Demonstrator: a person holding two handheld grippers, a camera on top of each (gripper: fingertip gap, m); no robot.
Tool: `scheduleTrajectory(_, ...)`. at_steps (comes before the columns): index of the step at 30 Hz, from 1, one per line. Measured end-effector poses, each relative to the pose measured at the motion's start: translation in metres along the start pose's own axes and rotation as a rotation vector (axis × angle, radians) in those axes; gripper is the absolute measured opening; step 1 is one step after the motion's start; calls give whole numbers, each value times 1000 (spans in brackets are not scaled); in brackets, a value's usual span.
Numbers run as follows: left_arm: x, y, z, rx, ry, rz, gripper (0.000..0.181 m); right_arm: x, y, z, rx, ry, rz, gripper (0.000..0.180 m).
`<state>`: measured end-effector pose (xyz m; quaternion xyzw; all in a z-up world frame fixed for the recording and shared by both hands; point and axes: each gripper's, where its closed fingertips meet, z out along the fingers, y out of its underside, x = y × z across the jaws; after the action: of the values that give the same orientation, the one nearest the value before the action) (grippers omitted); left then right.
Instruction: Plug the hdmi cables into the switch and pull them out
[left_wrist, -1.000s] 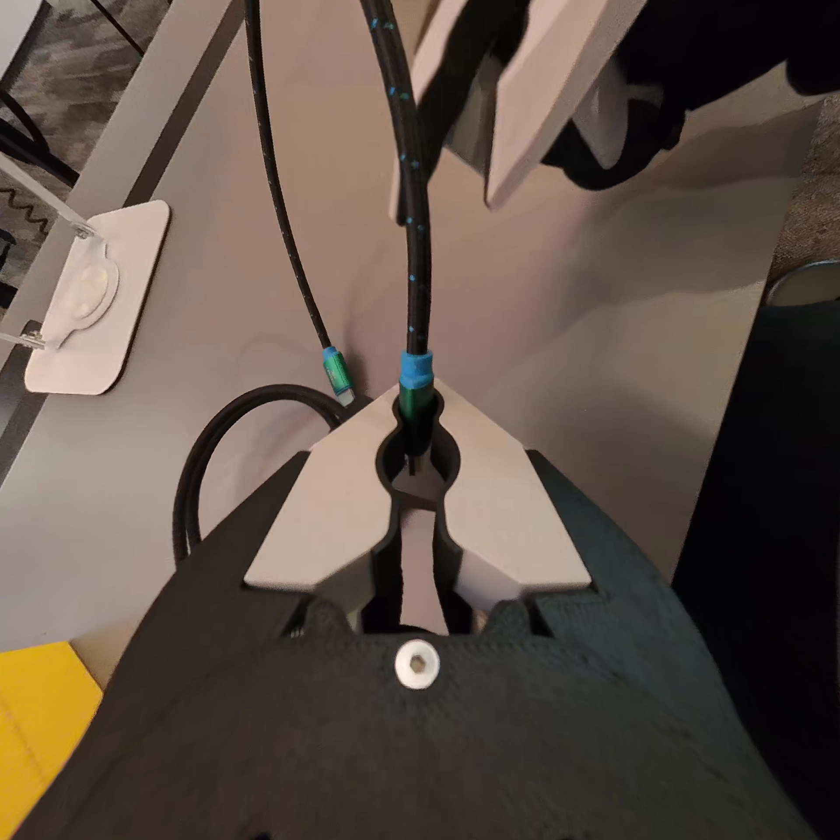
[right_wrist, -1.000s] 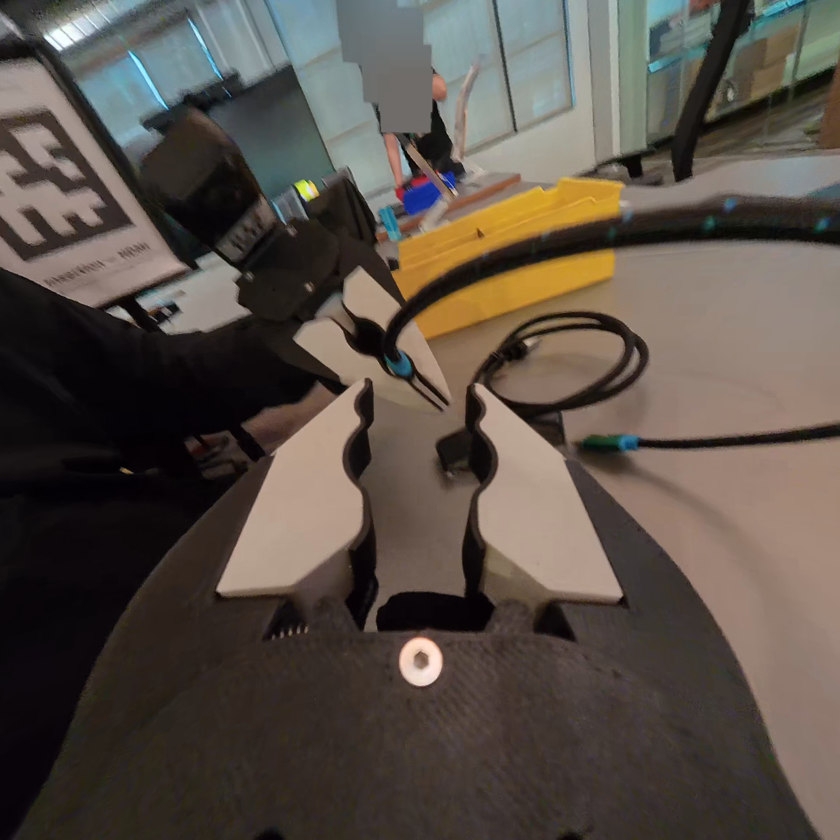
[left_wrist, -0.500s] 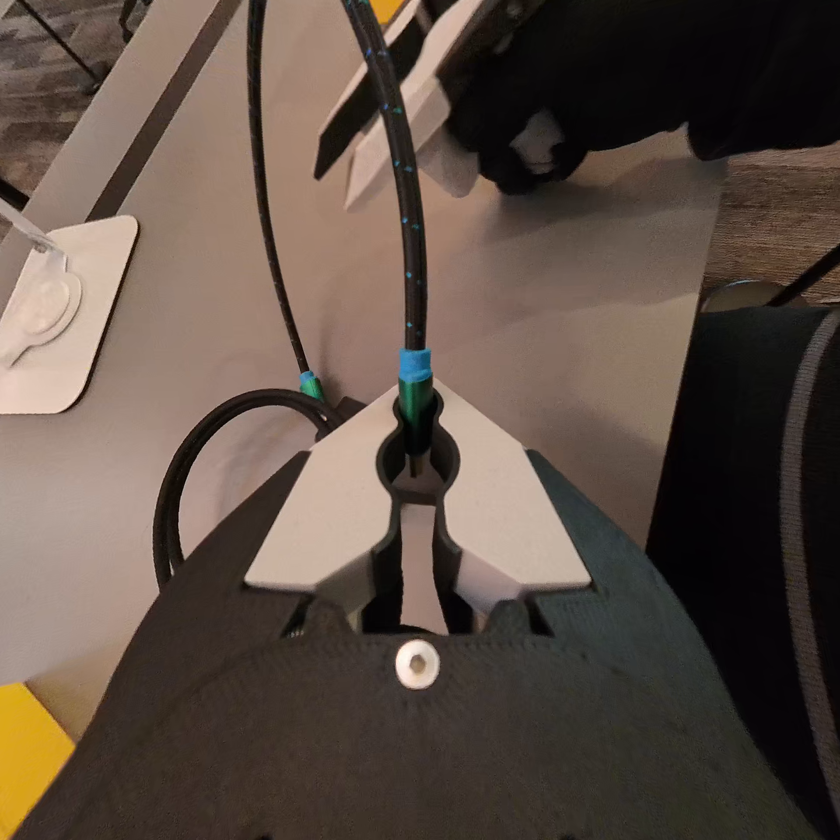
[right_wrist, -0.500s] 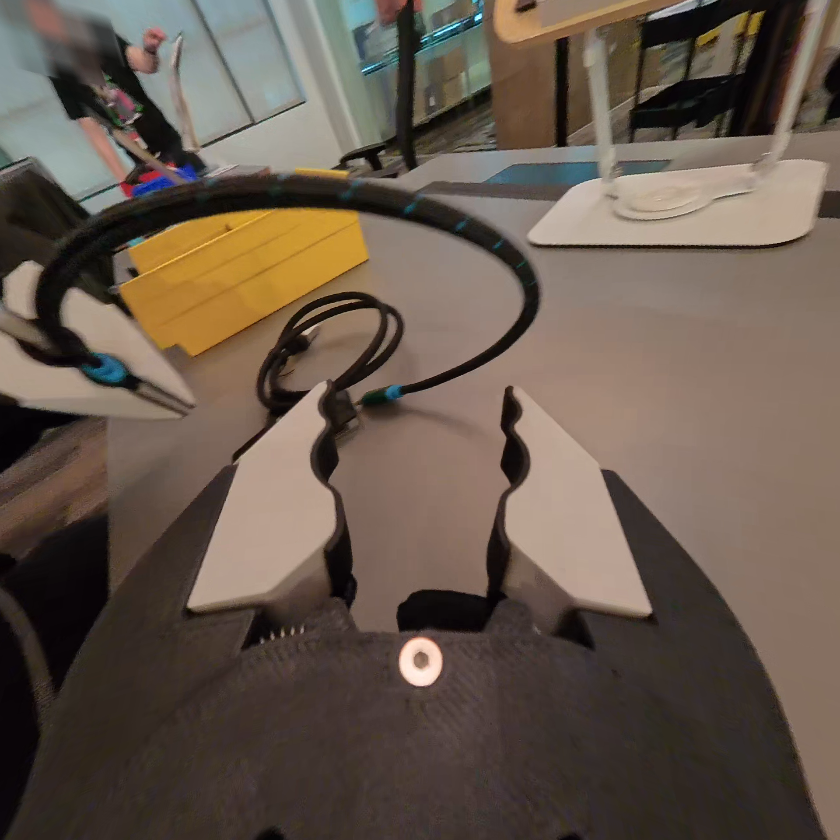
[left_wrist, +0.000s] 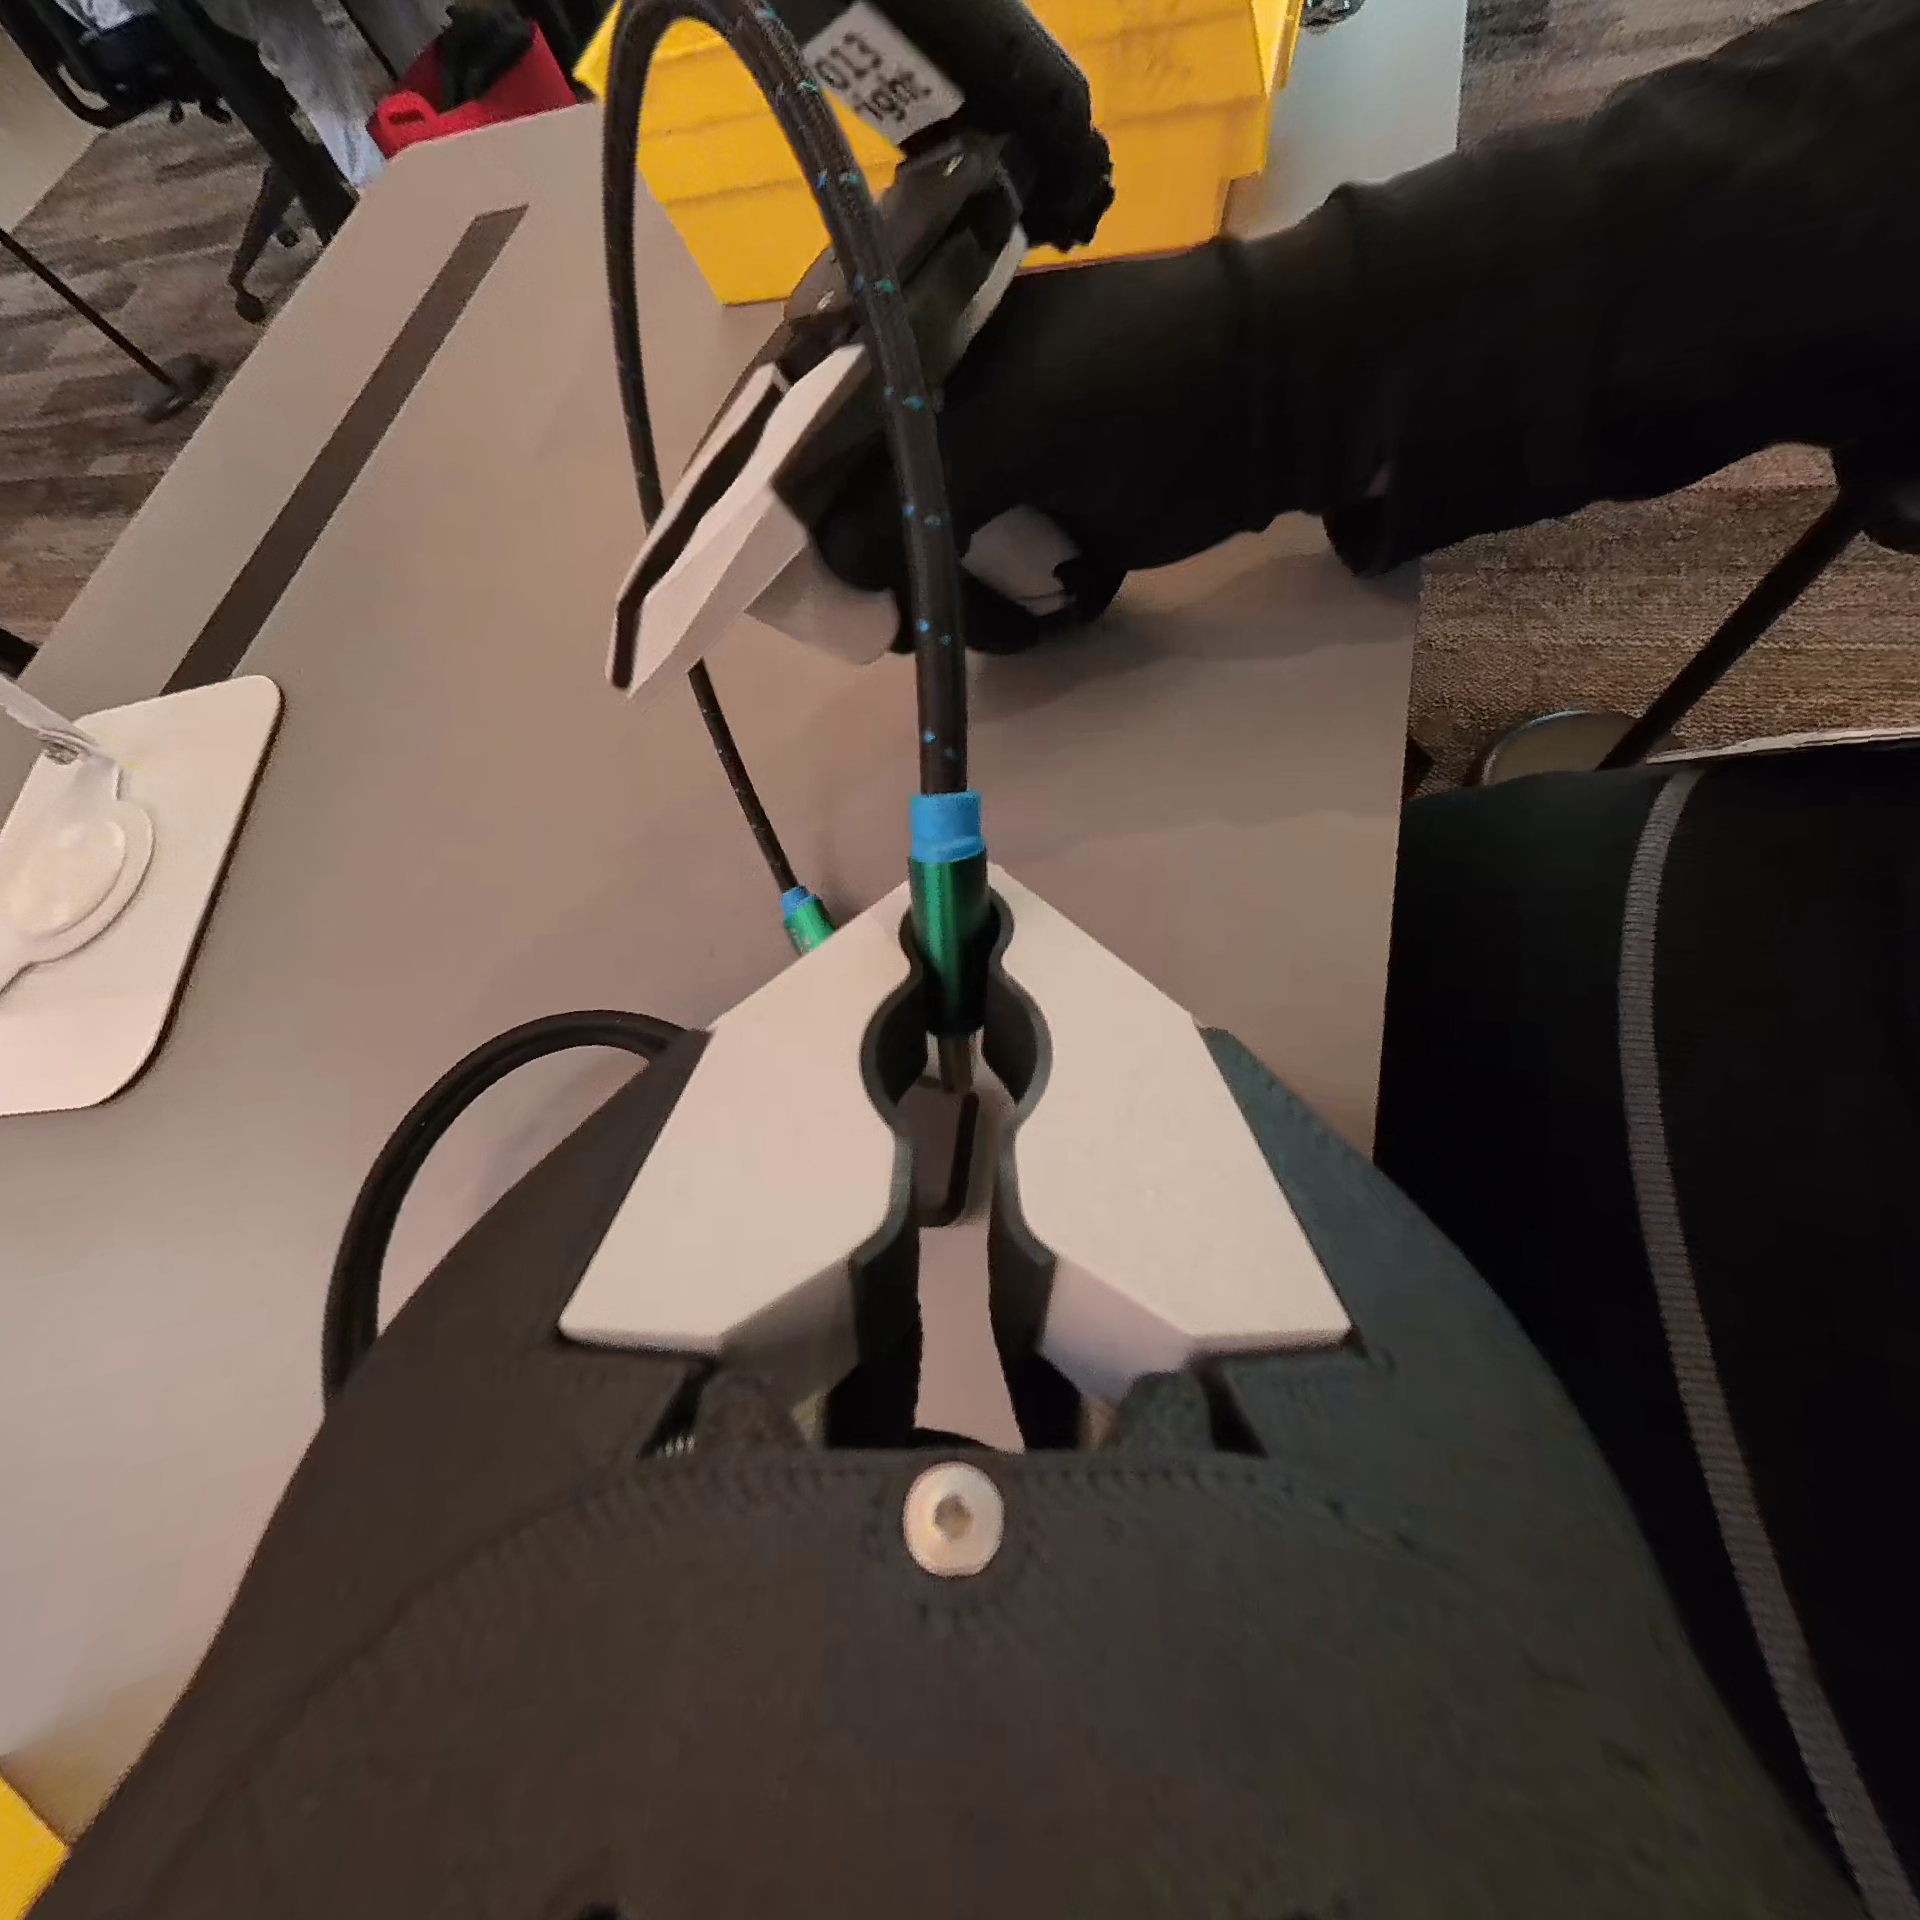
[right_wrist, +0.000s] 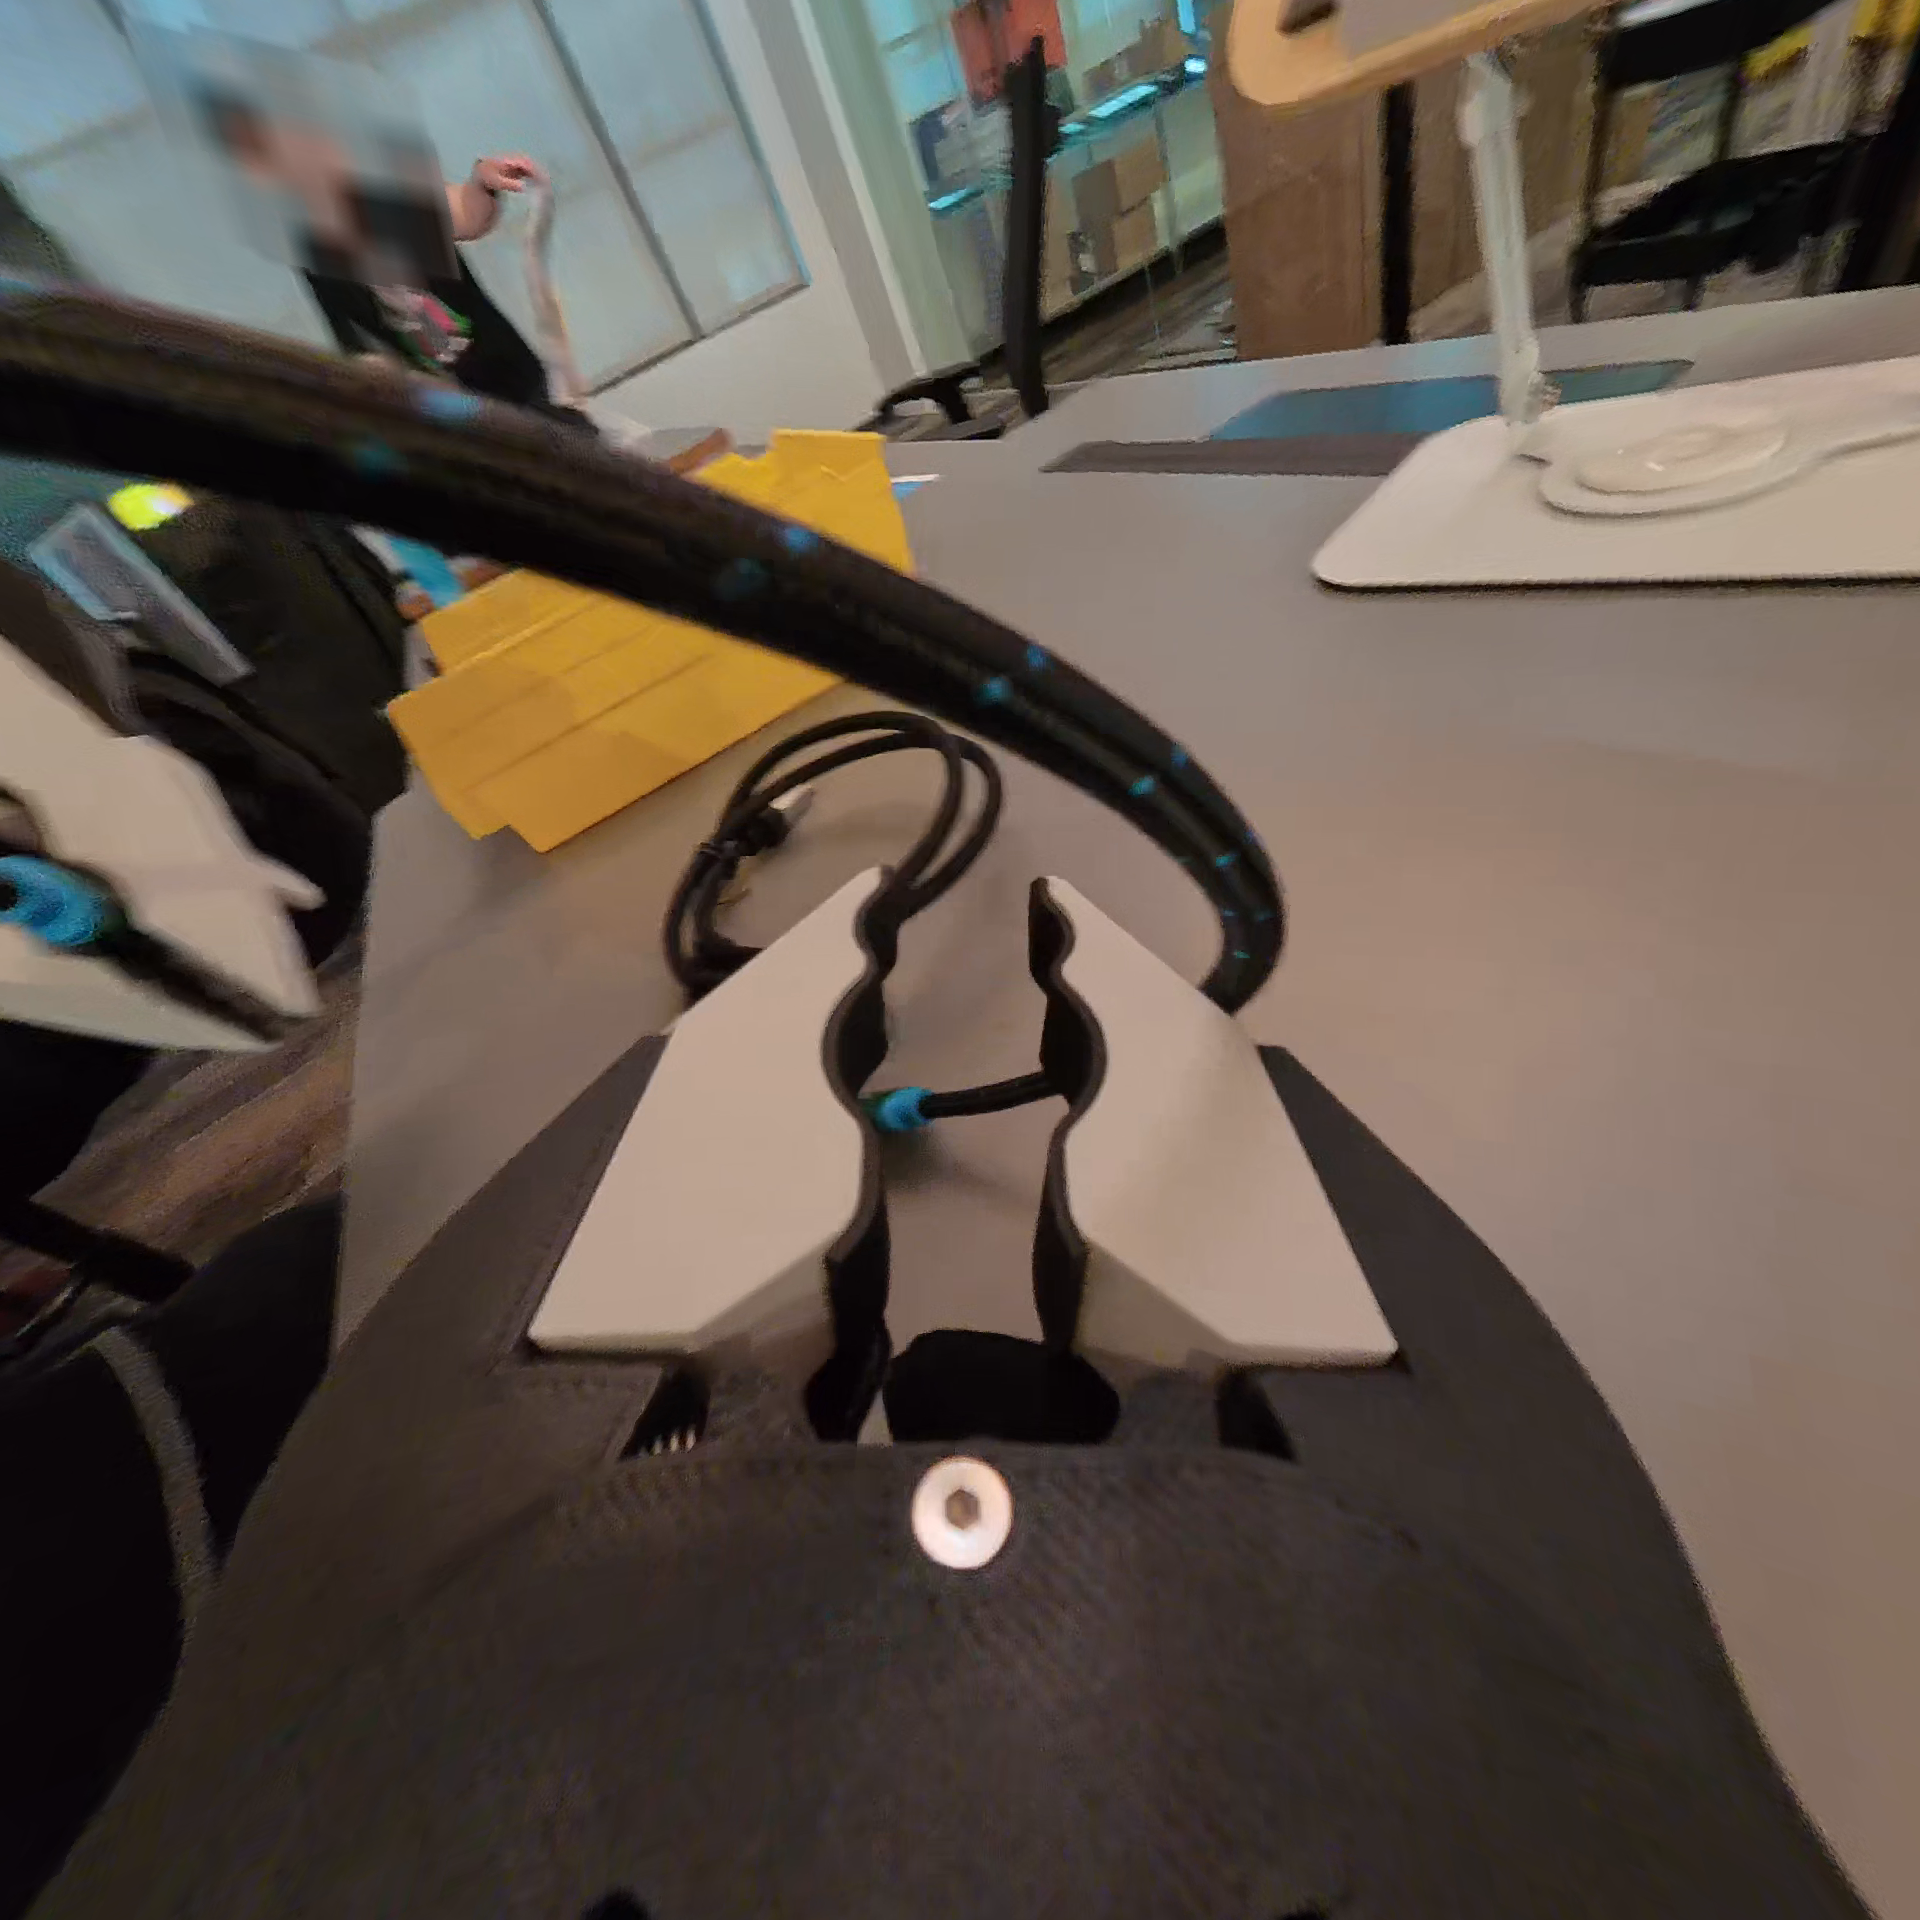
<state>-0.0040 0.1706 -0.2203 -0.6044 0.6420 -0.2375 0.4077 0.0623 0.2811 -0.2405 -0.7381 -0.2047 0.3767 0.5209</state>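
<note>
On the far left of the left wrist view, a white flat stand base (left_wrist: 114, 894) is seen lying on the grey table (left_wrist: 499, 790). Beside it, a plain black cable loop (left_wrist: 416, 1132) curves out from under the gripper body. A second green-and-blue HDMI plug (left_wrist: 802, 921) is seen low by the table, just left of the fingertips; the switch cannot be made out. At centre, the left gripper (left_wrist: 951, 971) is closed on a green HDMI plug (left_wrist: 943, 925) with a blue collar, which is pinched upright in the notch between the fingers. Its braided black HDMI cable (left_wrist: 925, 499) arches up and over. Behind it, the right gripper (left_wrist: 707, 582) is held by a black-gloved hand (left_wrist: 1049, 457), with yellow bins (left_wrist: 1164, 145) beyond.

In the right wrist view, the left gripper's white fingers (right_wrist: 156, 862) are blurred at the left edge. The yellow bins (right_wrist: 623, 686) and the coiled black cable (right_wrist: 831, 831) follow. At centre, the right gripper (right_wrist: 961, 914) is seen with its fingers spread and nothing gripped; the second plug's blue collar (right_wrist: 896, 1110) shows through the gap, near the table.
</note>
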Motion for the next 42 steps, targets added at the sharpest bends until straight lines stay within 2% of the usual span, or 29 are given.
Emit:
scheduleTrajectory(5,-5,-5,-5,54,18,-70,1,-14,1,-7,-48,-68,-36,40)
scheduleTrajectory(8,-8,-8,-7,83,25,-103,1,-3,6,-9,-60,-10,-41,37)
scheduleTrajectory(14,-11,-15,-12,120,33,-131,1,29,-19,-37,82,144,-52,18)
scheduleTrajectory(16,-10,-17,-13,133,44,-134,1,44,-10,-37,53,197,-5,30)
scheduleTrajectory(18,-6,-21,-14,150,62,-129,1,44,-1,-27,19,163,48,43)
scheduleTrajectory(20,-3,-24,-15,168,81,-131,1,34,2,-18,5,100,66,35)
scheduleTrajectory(21,-3,-25,-16,170,82,-131,1,28,3,-15,-5,73,54,15)
scheduleTrajectory(22,-4,-24,-16,167,76,-134,1,21,5,-13,-23,42,28,0)
scheduleTrajectory(26,-23,-18,-21,146,19,-200,1,6,6,-11,-104,50,-118,0)
scheduleTrajectory(34,-77,19,-27,-82,-191,-292,1,-19,3,-10,-249,89,-374,0)
scheduleTrajectory(38,-108,21,-34,-100,-272,-328,1,-31,3,-6,-342,122,-537,1)
scheduleTrajectory(42,-141,27,-38,-152,-388,-310,3,-50,-6,-3,-306,99,-586,2)
